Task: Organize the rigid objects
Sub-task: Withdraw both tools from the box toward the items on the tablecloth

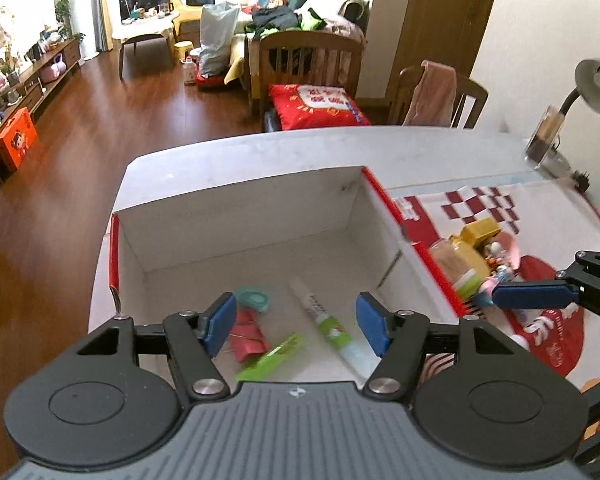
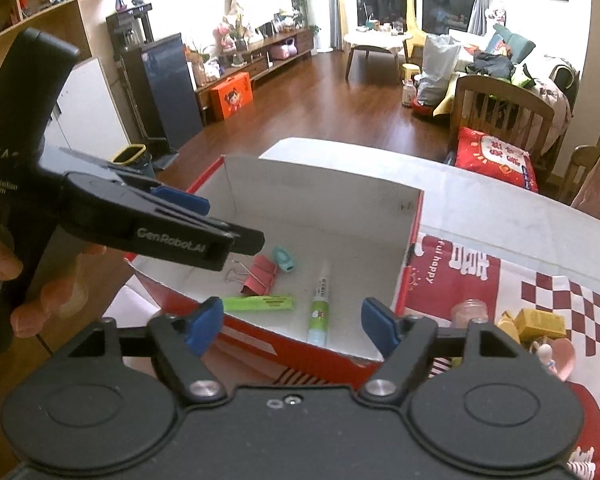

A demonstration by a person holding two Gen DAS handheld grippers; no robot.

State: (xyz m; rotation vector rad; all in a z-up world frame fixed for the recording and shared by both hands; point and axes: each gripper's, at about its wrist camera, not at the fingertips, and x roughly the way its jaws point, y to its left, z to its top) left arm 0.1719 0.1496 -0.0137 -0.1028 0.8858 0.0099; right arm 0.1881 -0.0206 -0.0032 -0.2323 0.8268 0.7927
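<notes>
An open red box with a white inside [image 1: 244, 224] [image 2: 320, 196] stands on the table. In it lie a glue tube [image 1: 320, 316] [image 2: 320, 304], a green bar [image 1: 270, 358] [image 2: 260, 303], a red binder clip [image 1: 250, 334] [image 2: 260, 276] and a teal item [image 1: 254, 298] [image 2: 283, 259]. My left gripper [image 1: 296, 326] is open and empty above the box's near end; it also shows in the right wrist view [image 2: 204, 216]. My right gripper [image 2: 292, 326] is open and empty at the box's near wall; one of its fingers [image 1: 532, 296] shows to the right of the box.
To the right of the box, on a red and white cloth [image 1: 480, 208] [image 2: 560, 292], lie a glass jar [image 2: 470, 312], a yellow toy [image 1: 480, 232] [image 2: 540, 322], a pink dish with small figures [image 1: 504, 256] [image 2: 556, 356]. A desk lamp [image 1: 592, 88] stands far right.
</notes>
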